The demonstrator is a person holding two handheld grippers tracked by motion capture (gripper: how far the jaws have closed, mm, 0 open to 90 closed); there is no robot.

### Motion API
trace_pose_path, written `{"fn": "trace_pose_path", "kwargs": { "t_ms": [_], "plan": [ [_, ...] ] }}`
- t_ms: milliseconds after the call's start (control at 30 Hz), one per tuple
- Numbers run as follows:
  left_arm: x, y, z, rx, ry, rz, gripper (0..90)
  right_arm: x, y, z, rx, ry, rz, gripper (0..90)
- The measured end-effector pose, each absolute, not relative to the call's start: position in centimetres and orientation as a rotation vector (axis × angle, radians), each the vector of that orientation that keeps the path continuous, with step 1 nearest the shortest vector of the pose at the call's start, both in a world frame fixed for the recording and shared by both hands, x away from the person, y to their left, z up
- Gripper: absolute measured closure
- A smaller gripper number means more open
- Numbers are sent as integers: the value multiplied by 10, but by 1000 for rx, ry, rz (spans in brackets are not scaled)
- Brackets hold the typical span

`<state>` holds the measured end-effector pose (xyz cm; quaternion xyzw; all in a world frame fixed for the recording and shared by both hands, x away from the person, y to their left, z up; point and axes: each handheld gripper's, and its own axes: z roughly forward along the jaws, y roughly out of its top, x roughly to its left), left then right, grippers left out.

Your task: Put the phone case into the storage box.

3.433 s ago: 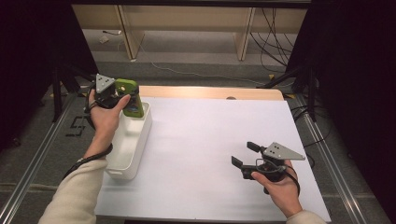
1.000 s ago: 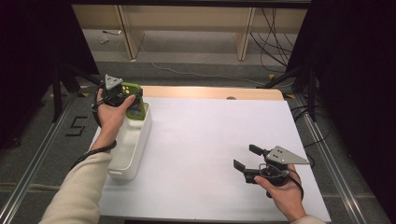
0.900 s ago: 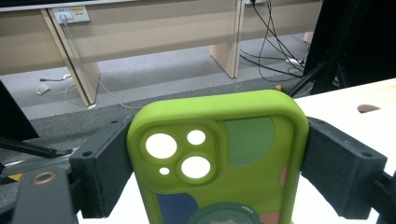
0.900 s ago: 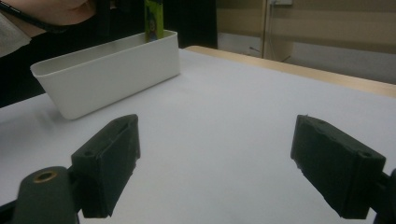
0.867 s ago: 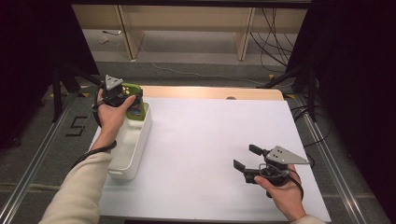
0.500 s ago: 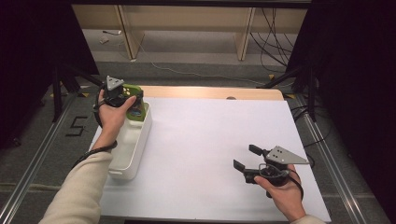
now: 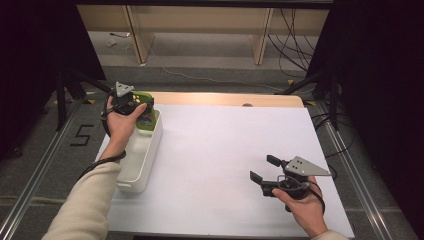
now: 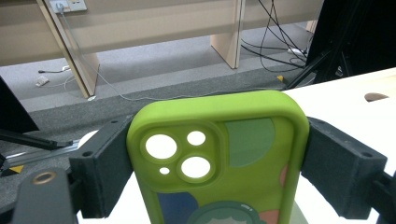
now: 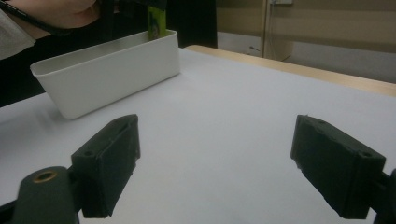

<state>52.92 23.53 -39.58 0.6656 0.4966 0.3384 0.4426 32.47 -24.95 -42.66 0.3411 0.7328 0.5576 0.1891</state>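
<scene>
Two grippers: left gripper (image 7: pixel 134 104) jaws clamp green phone case (image 8: pixel 219 158) over white bin's (image 7: pixel 142 155) far end, by bench (image 7: pixel 215 150) far-left corner. Right gripper (image 7: pixel 264 169) jaws wide, nothing held, near-right edge. White bench top; grey floor, cables (image 7: pixel 295 30) behind.

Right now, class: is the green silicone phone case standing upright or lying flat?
Upright. The green silicone phone case stands on end between the left gripper pads, its lower end dipping into the white plastic bin.
</scene>
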Motion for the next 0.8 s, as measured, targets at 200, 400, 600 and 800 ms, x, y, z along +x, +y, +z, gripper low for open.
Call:
{"fn": "trace_pose_path", "kwargs": {
  "t_ms": [200,400,600,800],
  "plan": [
    [530,235,-398,1665,1238,835,146,325,-249,-427,960,2062,1567,164],
    [531,233,-401,1679,1247,823,146,325,-249,-427,959,2063,1567,165],
    [532,231,-403,1694,1249,823,146,325,-249,-427,959,2063,1568,165],
    [534,231,-406,1702,1261,820,146,325,-250,-427,958,2063,1568,165]
  ]
}}
